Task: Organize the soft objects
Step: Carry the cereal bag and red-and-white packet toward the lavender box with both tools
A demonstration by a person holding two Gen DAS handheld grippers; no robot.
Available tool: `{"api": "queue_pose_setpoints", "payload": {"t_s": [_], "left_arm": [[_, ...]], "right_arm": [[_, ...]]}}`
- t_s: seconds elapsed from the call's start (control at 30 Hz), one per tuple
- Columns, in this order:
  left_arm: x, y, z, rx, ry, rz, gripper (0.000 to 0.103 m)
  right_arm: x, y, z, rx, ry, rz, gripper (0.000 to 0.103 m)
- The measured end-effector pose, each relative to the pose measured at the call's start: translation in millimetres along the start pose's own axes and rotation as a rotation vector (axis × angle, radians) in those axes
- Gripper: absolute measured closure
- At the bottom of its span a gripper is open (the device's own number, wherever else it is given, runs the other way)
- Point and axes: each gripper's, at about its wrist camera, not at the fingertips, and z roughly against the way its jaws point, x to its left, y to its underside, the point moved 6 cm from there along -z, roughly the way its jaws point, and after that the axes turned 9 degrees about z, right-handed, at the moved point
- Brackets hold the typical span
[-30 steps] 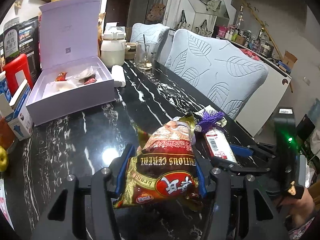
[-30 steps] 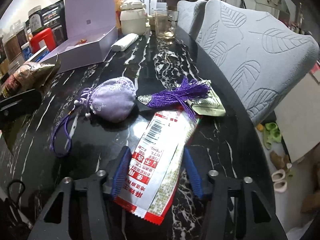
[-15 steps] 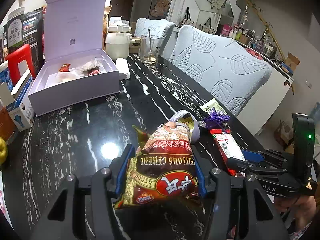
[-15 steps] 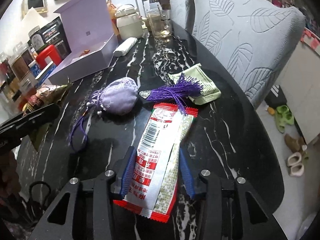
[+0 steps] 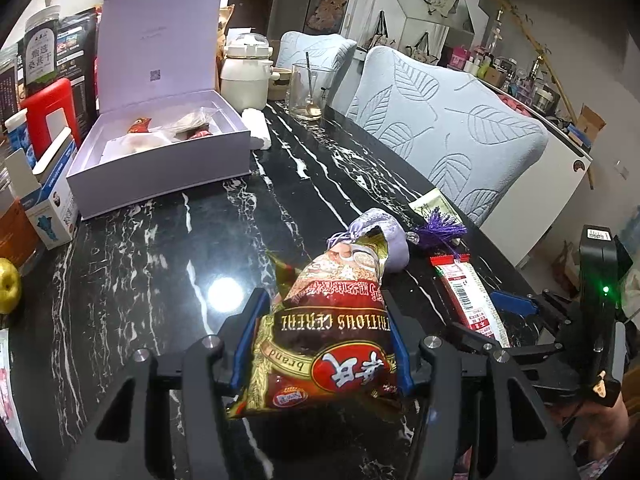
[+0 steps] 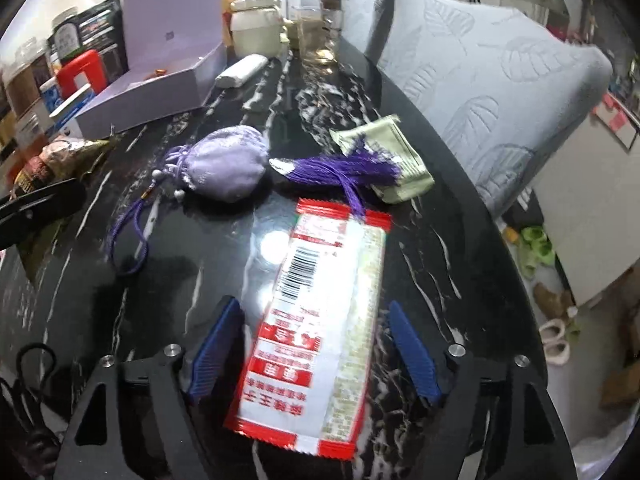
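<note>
While left claw [image 5: 322, 344] keeps cereal bag [image 5: 326, 332] clamped, right claw [image 6: 314, 350] has just been opening; red-white sachet [image 6: 320, 320] now lies loose between pads, near tabletop [image 6: 160, 288] edge.

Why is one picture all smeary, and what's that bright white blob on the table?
Right wrist view: motion blur smears the grey leaf-pattern chair and red-and-white sachet. Left wrist view: sharp; the blob is lamp glare on the glossy black marble table. Fisheye lenses bend both pictures' edges.
</note>
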Motion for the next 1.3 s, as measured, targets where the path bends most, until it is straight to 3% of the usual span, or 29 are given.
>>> {"api": "queue_pose_setpoints", "payload": {"t_s": [0.07,0.1,0.13,0.2,0.33,0.53,0.9,1.3], "left_arm": [[3,0,1,0.001,-0.003,0.010,0.049],[4,0,1,0.001,-0.004,0.013,0.049],[5,0,1,0.001,-0.005,0.018,0.049],[7,0,1,0.003,-0.005,0.022,0.049],[10,0,2,0.001,-0.003,0.028,0.049],[13,0,6,-0.006,0.000,0.038,0.049],[21,1,26,-0.043,-0.018,0.034,0.049],[50,9,58,-0.097,-0.107,0.093,0.049]], "right_arm": [[-1,0,-1,-0.007,0.011,-0.017,0.028],[-2,-1,0,-0.021,0.024,-0.027,0.045],[-5,-2,1,-0.036,0.035,-0.039,0.053],[-7,-3,0,-0.035,0.035,-0.053,0.059],[-9,-3,1,-0.035,0.034,-0.072,0.061],[-15,-1,10,-0.053,-0.056,-0.135,0.061],[7,-7,35,-0.106,-0.157,-0.106,0.061],[51,-24,47,-0.146,-0.277,-0.009,0.061]]}}
